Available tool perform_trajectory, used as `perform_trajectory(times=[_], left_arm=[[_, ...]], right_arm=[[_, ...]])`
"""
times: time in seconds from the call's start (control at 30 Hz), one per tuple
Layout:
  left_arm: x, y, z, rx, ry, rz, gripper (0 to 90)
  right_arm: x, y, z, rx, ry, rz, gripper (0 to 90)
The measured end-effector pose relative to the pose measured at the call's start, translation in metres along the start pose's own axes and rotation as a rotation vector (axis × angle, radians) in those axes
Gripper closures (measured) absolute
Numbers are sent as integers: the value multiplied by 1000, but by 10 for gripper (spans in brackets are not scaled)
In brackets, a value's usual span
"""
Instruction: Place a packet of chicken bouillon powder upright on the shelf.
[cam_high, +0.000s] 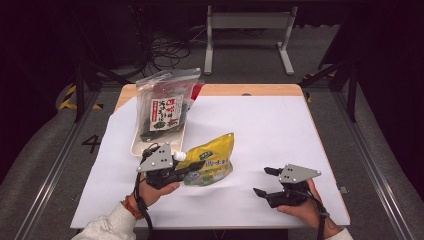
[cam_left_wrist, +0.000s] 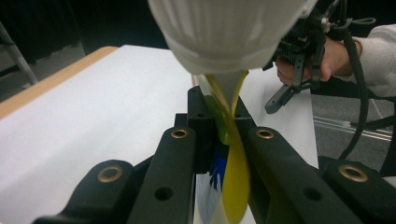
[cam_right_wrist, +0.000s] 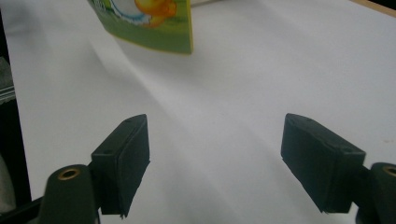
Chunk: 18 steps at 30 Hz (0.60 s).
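Broadly, the worktop (cam_high: 260, 120) is covered by a white sheet, with bare wood showing only along its far edge. At far left a white tray (cam_high: 137, 145) carries a clear zip bag of dark dried seaweed (cam_high: 162, 107); the bag hides most of the tray, and its label print is too small to read. Nearer lies a yellow-green spouted pouch (cam_high: 212, 160), white cap (cam_left_wrist: 224, 28) toward the left tongs (cam_high: 192, 167), which clamp the pouch just below the spout. The right tongs (cam_high: 265, 181) rest well apart from it, spread wide, gripping nothing.
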<state>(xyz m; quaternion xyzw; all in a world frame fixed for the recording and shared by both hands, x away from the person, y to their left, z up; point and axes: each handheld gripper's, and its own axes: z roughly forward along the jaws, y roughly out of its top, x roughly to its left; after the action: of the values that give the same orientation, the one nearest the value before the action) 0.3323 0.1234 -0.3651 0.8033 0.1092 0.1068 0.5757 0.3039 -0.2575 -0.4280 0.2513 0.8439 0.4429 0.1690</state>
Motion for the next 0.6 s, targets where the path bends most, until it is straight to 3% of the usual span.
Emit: perform_trajectory(times=[0.27,0.6], left_arm=[[7,11,-21,-20,37,24,856],[30,19,-57,-37,101,42,859]], right_arm=[[4,-5,1,11,4,5,228],[4,-8,5,26,15,19,224]])
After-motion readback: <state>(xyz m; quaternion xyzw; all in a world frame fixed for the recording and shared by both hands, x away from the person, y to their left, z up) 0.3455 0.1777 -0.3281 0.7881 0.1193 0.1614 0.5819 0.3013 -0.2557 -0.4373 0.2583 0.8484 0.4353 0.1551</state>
